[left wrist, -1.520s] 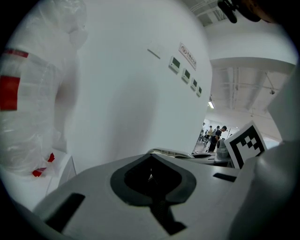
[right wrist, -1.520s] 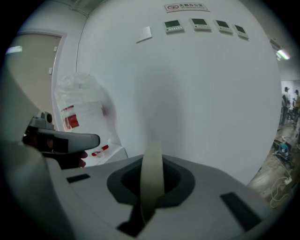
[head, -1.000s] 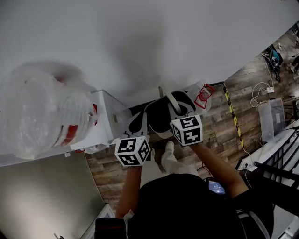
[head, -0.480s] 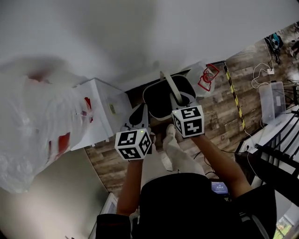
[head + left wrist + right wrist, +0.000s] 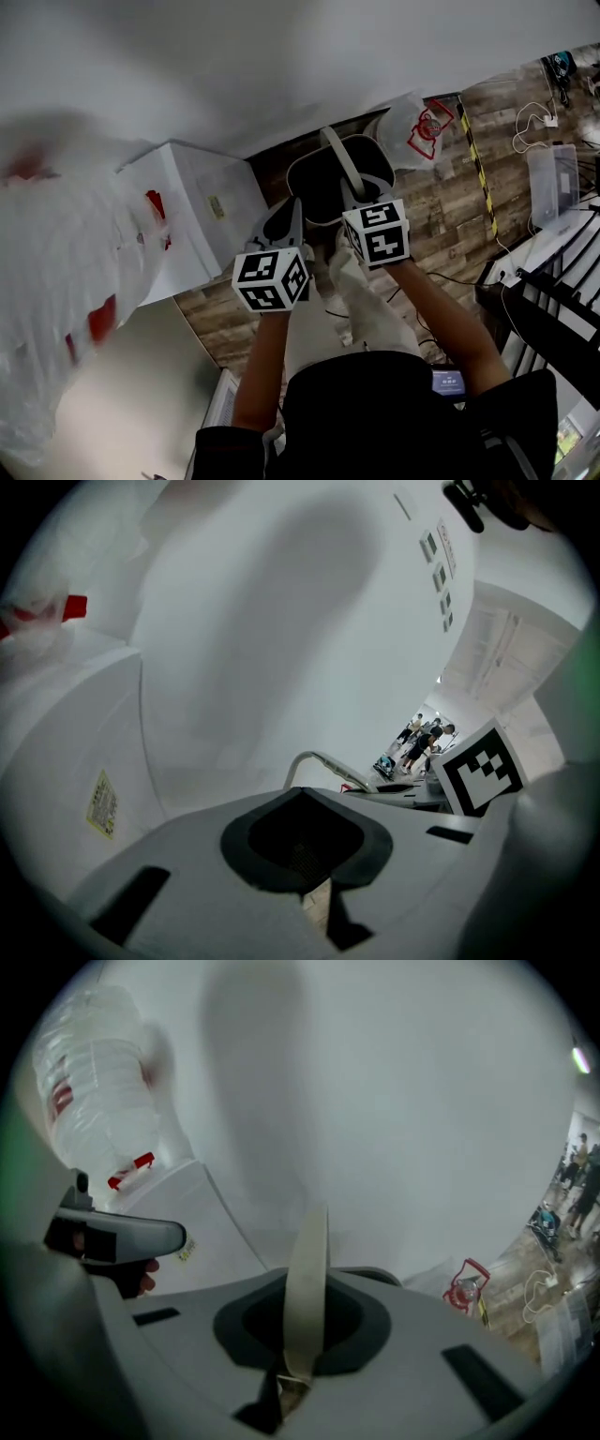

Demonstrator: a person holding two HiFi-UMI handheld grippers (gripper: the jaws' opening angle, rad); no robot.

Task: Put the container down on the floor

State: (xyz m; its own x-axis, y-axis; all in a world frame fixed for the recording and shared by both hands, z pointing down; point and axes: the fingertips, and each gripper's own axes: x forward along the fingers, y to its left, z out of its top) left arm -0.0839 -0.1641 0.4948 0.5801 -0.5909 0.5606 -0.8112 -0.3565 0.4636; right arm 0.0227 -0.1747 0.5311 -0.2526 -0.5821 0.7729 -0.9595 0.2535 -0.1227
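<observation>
Lower slowly and straight down, minding the container [image 5: 319, 199] hanging in the air over the wooden floor [image 5: 441, 225], just beside the white box [image 5: 202, 220]. Leave the right gripper [image 5: 286, 1387] clamped, jaws pressed shut on the pale handle [image 5: 307, 1279], right up to a flat landing with slack in that handle. Count on the left gripper [image 5: 319, 907] only as a steadier: jaws drawn nearly together, nothing visible between them. Cannot tell whether its tip touches the rim. Aim for bare boards clear of the box. Avoid any swing, a likely cause of tipping with a load hung from one handle. Set the base down gently and level, check for wobble, and only then part the jaws.
</observation>
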